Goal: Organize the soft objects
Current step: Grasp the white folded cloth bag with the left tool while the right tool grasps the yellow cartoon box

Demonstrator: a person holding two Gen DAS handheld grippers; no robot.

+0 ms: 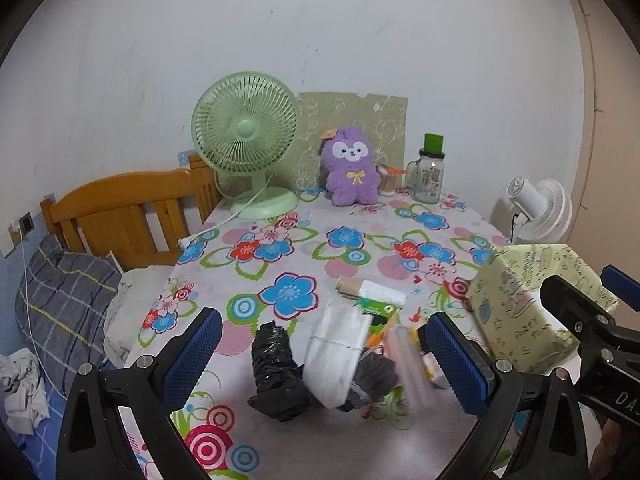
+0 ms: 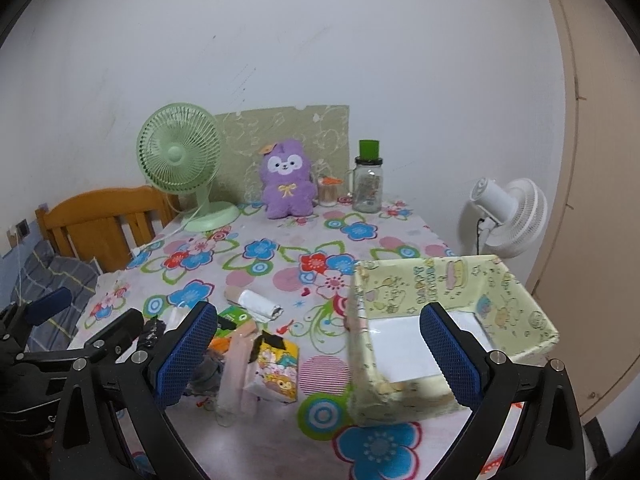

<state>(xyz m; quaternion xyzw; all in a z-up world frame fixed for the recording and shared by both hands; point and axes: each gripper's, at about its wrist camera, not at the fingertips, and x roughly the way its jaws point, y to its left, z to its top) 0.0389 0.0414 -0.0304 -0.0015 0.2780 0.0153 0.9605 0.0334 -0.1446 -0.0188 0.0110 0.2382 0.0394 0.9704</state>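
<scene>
Now both grippers, left gripper and right gripper, hang open; crumpled black plastic bag at six o'clock, yellow-green paper-covered box at four.

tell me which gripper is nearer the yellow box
Right. The right gripper hangs right over the yellow box; the left gripper sits over the pile beside it.

Bare tablecloth mid-table, cluttered pile near front, box blocking right, fan behind.
</scene>
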